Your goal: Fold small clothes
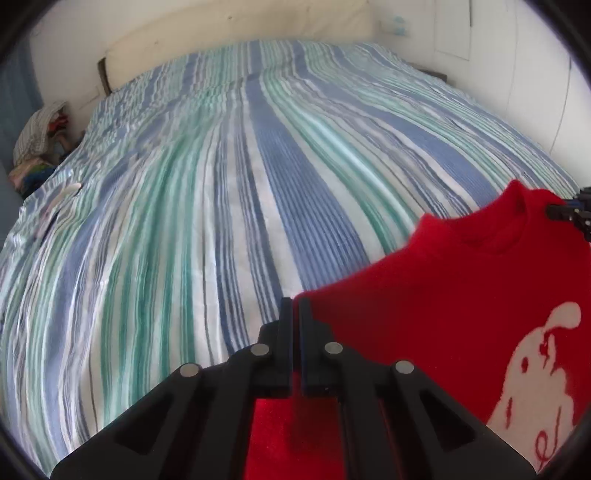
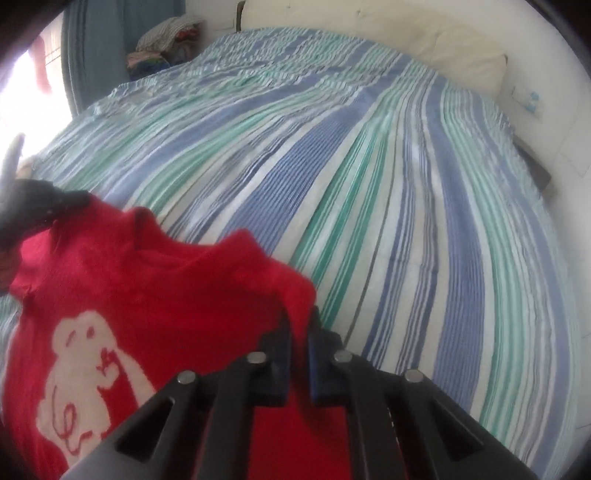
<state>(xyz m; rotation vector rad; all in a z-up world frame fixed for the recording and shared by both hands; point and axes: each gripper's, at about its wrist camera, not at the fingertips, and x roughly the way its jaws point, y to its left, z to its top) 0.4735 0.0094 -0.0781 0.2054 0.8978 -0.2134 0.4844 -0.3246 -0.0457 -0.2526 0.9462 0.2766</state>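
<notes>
Sweater (image 1: 461, 295) shoulders in both jaws, above wide striped bed (image 1: 221, 184).

Left tool (image 1: 294, 314) pinching red sweater (image 1: 443, 295)

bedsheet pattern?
The bedsheet has blue, green and white stripes that run lengthwise; the left wrist view shows it best.

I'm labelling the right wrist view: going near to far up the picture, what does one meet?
Right gripper shut on the red sweater → striped bedspread → cream headboard.
</notes>
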